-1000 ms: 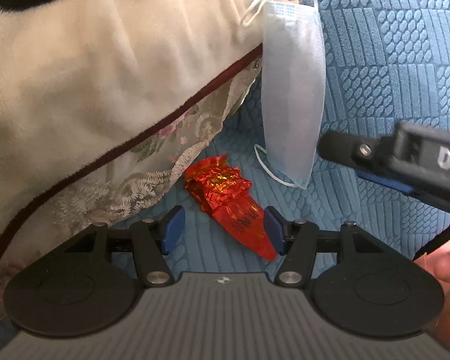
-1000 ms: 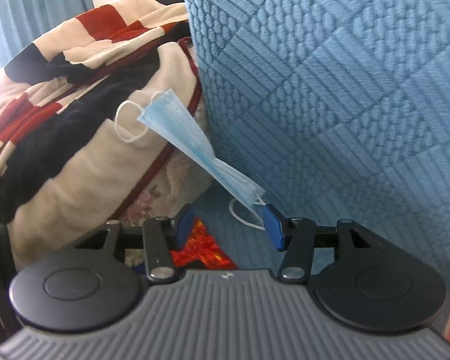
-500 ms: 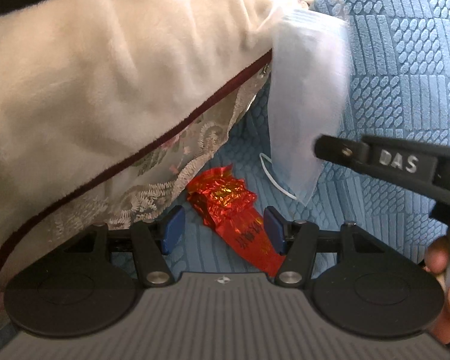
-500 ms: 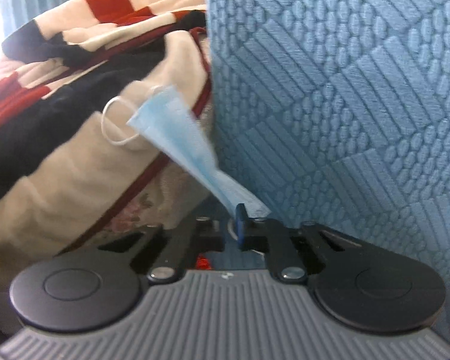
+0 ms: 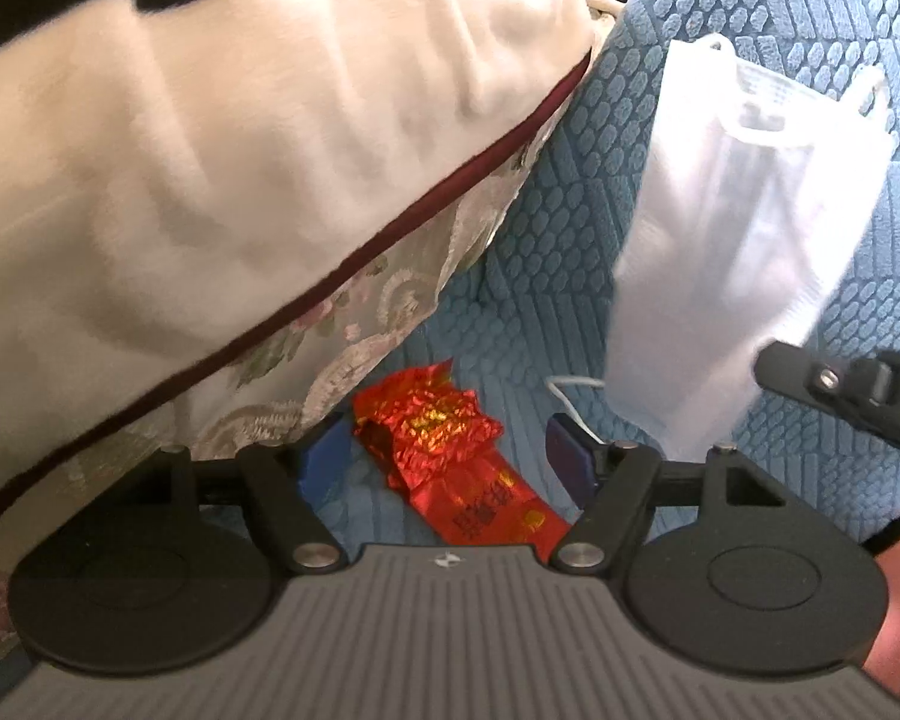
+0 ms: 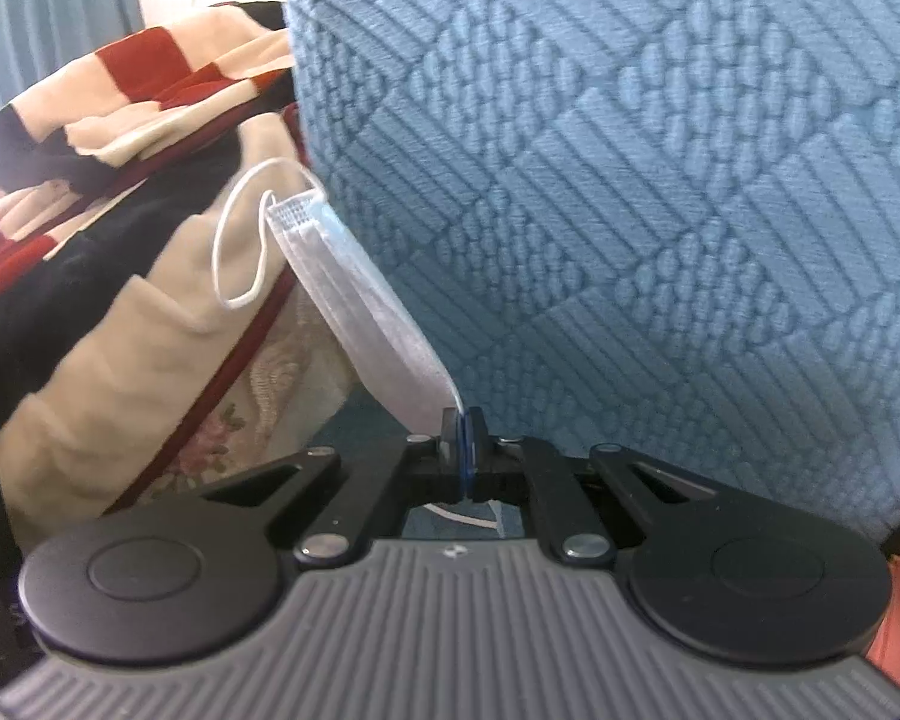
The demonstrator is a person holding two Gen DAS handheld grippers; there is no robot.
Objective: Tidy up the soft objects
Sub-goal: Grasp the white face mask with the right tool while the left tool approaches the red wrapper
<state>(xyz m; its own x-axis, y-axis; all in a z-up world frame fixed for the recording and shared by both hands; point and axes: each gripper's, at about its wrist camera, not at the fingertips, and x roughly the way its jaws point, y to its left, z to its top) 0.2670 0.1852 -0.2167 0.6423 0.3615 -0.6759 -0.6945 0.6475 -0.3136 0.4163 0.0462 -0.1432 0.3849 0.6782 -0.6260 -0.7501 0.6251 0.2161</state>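
The blue textured sofa (image 5: 720, 12) fills most of both views, its woven upholstery of ribbed squares and pebbled patches forming seat and backrest (image 6: 660, 180). Against the backrest, at the far left of the sofa seat, lies a bulky fleece blanket (image 5: 240, 150) in cream, black and red blocks, edged with dark red piping; under it, touching the seat, a lace-trimmed floral cushion cover (image 5: 354, 324) shows.

Beside the blanket, in front of the backrest, a pale blue disposable face mask (image 6: 354, 288) is lifted off the seat, folded lengthwise, one white ear loop dangling at its upper end. The right gripper (image 6: 463, 450) has its jaws pressed together on the mask's lower corner; the blue pads meet with only the thin fabric between them. In the left wrist view the same mask (image 5: 744, 240) hangs blurred, with the right gripper's black finger coming in at its lower right edge.

On the seat, just beside the lace trim, lies a crumpled red foil wrapper (image 5: 450, 444) with gold print. The left gripper (image 5: 447, 468) hovers over it with jaws spread and just now opening wider; the wrapper lies between the blue pads (image 5: 324, 462), neither of which visibly presses on it.
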